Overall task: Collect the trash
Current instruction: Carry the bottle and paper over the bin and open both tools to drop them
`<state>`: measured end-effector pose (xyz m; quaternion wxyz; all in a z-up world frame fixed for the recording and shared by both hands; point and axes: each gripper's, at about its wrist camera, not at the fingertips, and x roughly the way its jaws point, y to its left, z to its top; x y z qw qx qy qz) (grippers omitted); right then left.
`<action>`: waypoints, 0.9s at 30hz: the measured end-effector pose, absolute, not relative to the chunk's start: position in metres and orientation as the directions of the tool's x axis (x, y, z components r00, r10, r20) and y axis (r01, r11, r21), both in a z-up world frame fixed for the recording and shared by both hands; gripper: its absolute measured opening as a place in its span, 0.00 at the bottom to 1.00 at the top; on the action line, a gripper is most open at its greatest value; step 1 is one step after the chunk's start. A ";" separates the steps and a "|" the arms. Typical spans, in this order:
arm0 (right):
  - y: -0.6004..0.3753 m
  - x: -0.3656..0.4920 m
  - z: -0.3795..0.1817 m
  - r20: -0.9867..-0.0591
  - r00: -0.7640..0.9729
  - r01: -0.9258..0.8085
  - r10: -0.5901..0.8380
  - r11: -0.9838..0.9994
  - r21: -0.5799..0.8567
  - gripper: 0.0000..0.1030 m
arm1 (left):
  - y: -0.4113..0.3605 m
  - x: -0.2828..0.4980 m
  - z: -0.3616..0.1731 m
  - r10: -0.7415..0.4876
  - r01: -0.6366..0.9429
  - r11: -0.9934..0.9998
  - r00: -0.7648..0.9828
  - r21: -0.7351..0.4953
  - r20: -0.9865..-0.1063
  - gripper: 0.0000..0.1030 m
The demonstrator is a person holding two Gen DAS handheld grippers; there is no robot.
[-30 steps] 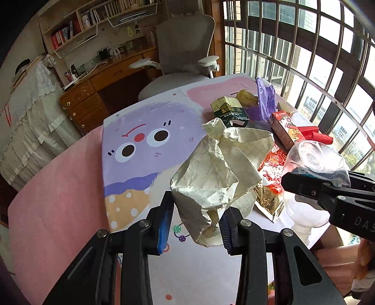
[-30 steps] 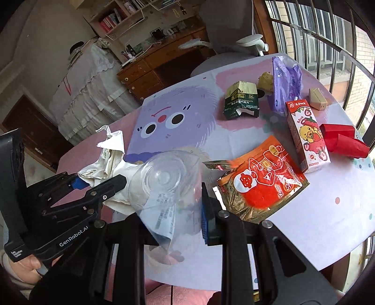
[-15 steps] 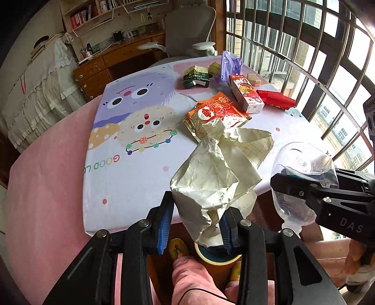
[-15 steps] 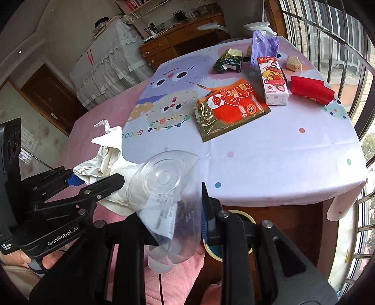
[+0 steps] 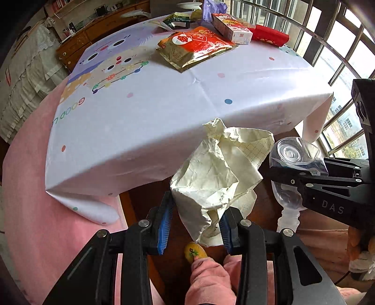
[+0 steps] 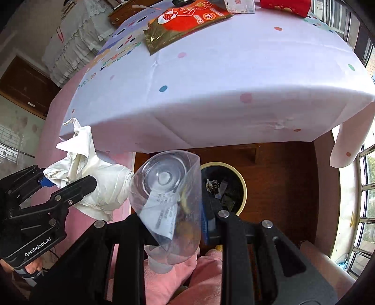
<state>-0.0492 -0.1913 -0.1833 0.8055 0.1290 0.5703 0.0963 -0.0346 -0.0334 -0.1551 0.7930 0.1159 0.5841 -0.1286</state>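
My left gripper point(image 5: 194, 223) is shut on a crumpled cream paper wrapper point(image 5: 218, 173), held below the table's front edge. The same wrapper point(image 6: 93, 178) shows at the left of the right wrist view, in the left gripper point(image 6: 63, 187). My right gripper point(image 6: 173, 211) is shut on a clear plastic bottle point(image 6: 168, 192), base pointing forward; it appears as the bottle point(image 5: 293, 159) at the right of the left wrist view. A round trash bin point(image 6: 242, 185) with a cream rim stands on the floor under the table, just beyond the bottle, with scraps inside.
The table point(image 5: 164, 105) wears a white dotted cloth over pink. On it lie a red-and-gold snack bag point(image 5: 196, 47), a drink carton point(image 5: 232, 28), a red packet point(image 5: 269, 35) and a green box point(image 5: 178, 20). A person's pink-trousered legs point(image 5: 208, 279) are below. Window bars point(image 5: 339, 58) run along the right.
Both grippers have drawn back from over the table and dropped below its front edge, still holding the wrapper and bottle. The bin under the table has come into fuller view.
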 end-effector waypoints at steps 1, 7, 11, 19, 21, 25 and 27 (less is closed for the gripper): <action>-0.192 -0.050 -0.200 -0.904 0.314 0.004 0.290 0.952 0.306 0.20 | -0.033 -0.035 -0.172 -0.072 0.331 0.944 0.260 0.018 -0.963 0.35; -0.197 -0.052 -0.305 -0.943 0.231 0.097 0.240 0.958 0.268 0.20 | -0.037 -0.032 -0.285 -0.081 0.286 0.957 0.135 -0.039 -0.988 0.35; -0.203 -0.047 -0.367 -0.955 0.189 0.166 0.228 0.951 0.260 0.20 | -0.044 -0.028 -0.344 -0.085 0.276 0.960 0.098 -0.055 -0.992 0.35; -0.200 -0.029 -0.449 -0.962 0.158 0.176 0.221 0.953 0.248 0.21 | -0.061 -0.014 -0.420 -0.107 0.325 0.943 0.094 -0.071 -0.990 0.40; -0.203 -0.024 -0.462 -0.963 0.144 0.200 0.226 0.947 0.252 0.21 | -0.060 -0.007 -0.434 -0.097 0.320 0.945 0.076 -0.068 -0.992 0.49; -0.209 -0.023 -0.474 -0.965 0.142 0.245 0.222 0.936 0.251 0.32 | -0.049 0.001 -0.446 -0.088 0.295 0.953 0.079 -0.061 -0.993 0.77; -0.210 -0.026 -0.472 -0.964 0.145 0.255 0.221 0.933 0.253 0.39 | -0.044 0.002 -0.445 -0.089 0.289 0.955 0.087 -0.061 -0.992 0.85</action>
